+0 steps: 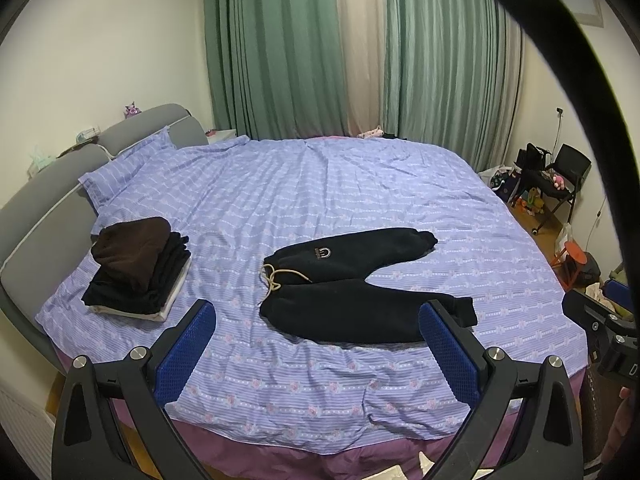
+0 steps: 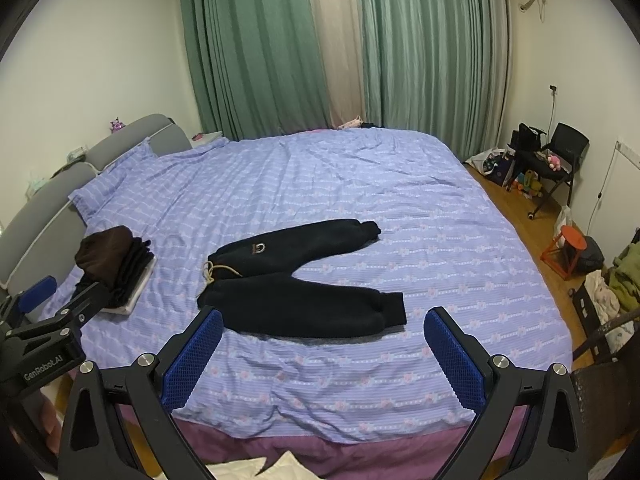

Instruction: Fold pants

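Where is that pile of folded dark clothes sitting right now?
The stack of folded brown and black clothes lies on the purple striped bedspread, left in both views, near the grey padded headboard, apart from the black pants.

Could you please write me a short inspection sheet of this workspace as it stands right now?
Surface: bed with wrinkled lilac sheet.
Job's things: black pants spread flat, legs apart, drawstring loose, unfolded.
Clutter: stack of folded clothes beside the headboard.
Grippers: left hand-held gripper open, empty, above the near bed edge; right hand-held gripper open, empty.
Cables: black cable looping across the left wrist view.
Surroundings: green curtains, black chair with toys, orange stool.
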